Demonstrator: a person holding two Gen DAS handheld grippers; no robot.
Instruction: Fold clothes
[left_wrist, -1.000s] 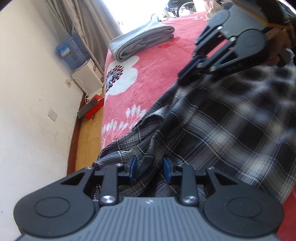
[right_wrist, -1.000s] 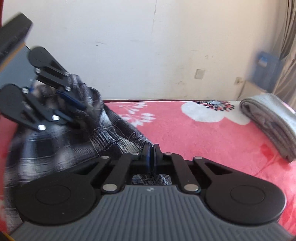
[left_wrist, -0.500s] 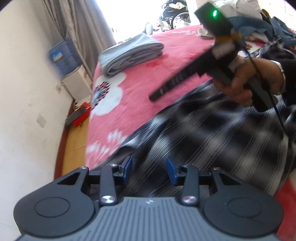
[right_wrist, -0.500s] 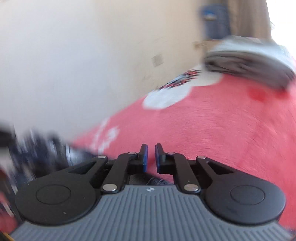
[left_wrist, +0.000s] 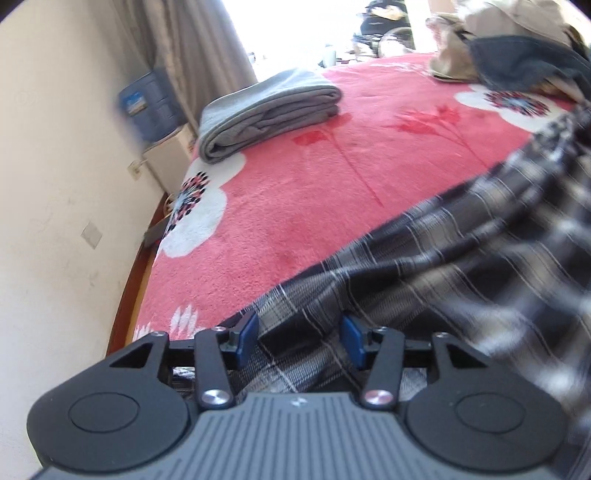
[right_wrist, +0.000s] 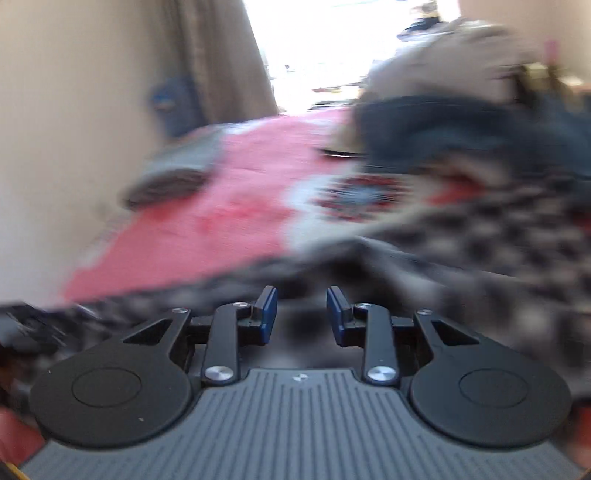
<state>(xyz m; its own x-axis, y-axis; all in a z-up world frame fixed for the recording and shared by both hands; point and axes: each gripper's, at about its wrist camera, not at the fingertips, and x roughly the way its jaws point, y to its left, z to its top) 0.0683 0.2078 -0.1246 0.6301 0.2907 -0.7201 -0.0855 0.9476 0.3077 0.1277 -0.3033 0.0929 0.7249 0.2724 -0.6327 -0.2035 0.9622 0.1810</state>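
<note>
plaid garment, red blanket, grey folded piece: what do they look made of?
Plaid garment: thin woven cloth, likely cotton or flannel, matte; it drapes in soft creases. Red blanket: plush fleece, probably synthetic; short fuzzy nap, printed flowers. Grey folded piece: smooth knit, jersey-like, going by its rounded fold edges; fibre can't be told.

Nothing here can be read. The blue water jug (left_wrist: 149, 105) by the wall carries a pale label, but it is smeared by motion and no letter or number comes clear in either view. Each gripper body bears a tiny pale mark at the top of its ribbed grey housing, on the left gripper (left_wrist: 299, 334) and on the right gripper (right_wrist: 301, 314) alike; it is a small emblem, too small to make out as a brand or word. The right wrist view is blurred throughout.
</note>
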